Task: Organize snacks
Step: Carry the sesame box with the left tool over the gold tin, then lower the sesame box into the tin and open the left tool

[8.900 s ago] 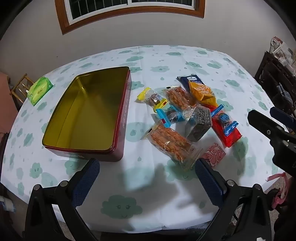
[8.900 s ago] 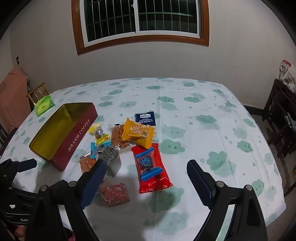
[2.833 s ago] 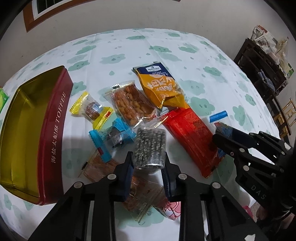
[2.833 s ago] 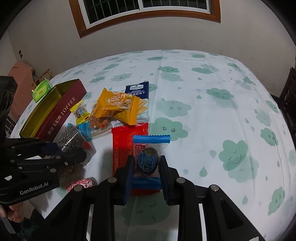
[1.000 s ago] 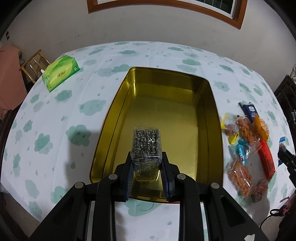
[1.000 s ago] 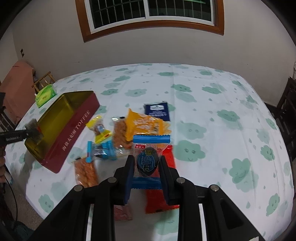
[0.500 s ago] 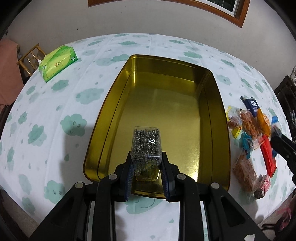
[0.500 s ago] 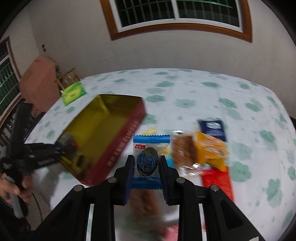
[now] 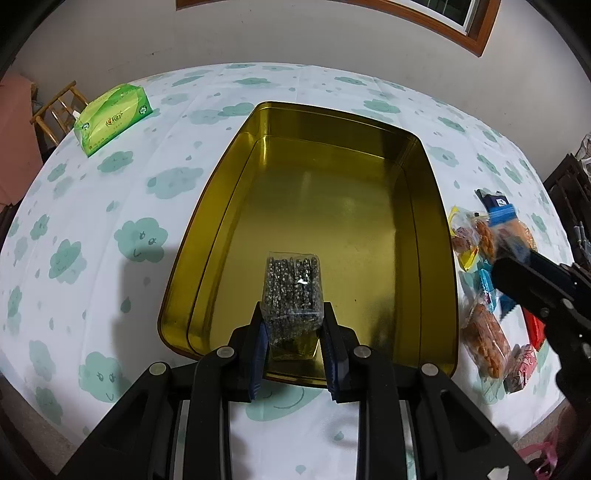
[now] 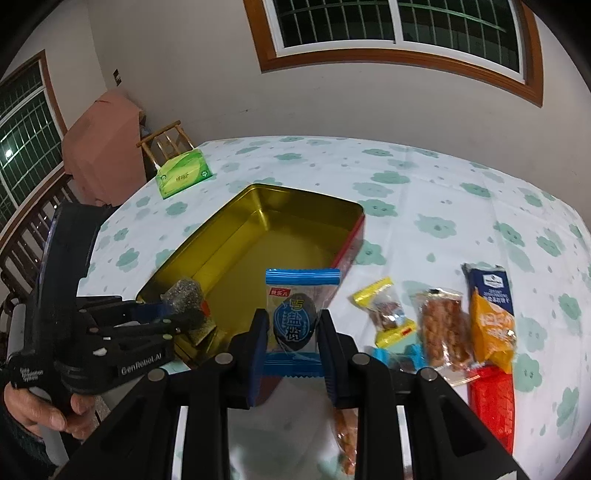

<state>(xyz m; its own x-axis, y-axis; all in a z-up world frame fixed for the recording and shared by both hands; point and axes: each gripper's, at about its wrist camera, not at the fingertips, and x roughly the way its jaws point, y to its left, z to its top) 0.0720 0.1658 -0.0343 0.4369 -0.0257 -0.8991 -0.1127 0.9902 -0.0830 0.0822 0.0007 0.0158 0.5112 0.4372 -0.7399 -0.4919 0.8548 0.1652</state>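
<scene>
Loading gold tin (image 9: 436,236) on table (image 9: 110,206): left claw (image 9: 293,332) clamped on speckled packet (image 9: 293,291) above near end; right claw (image 10: 291,332) gripping blue packet (image 10: 299,317) beside rim. Next: lower, release inside.

Off-white wall (image 10: 192,55) behind the table (image 10: 443,192), which is covered by a white cloth printed with green clouds. Wood-framed window (image 10: 399,29) with bars — dark outside. A second barred window (image 10: 22,122) at left. Wooden chair (image 10: 166,140) near the table's far corner; pinkish cloth (image 10: 99,144) draped beside it. Dark furniture (image 9: 570,192) at right — details unclear.
</scene>
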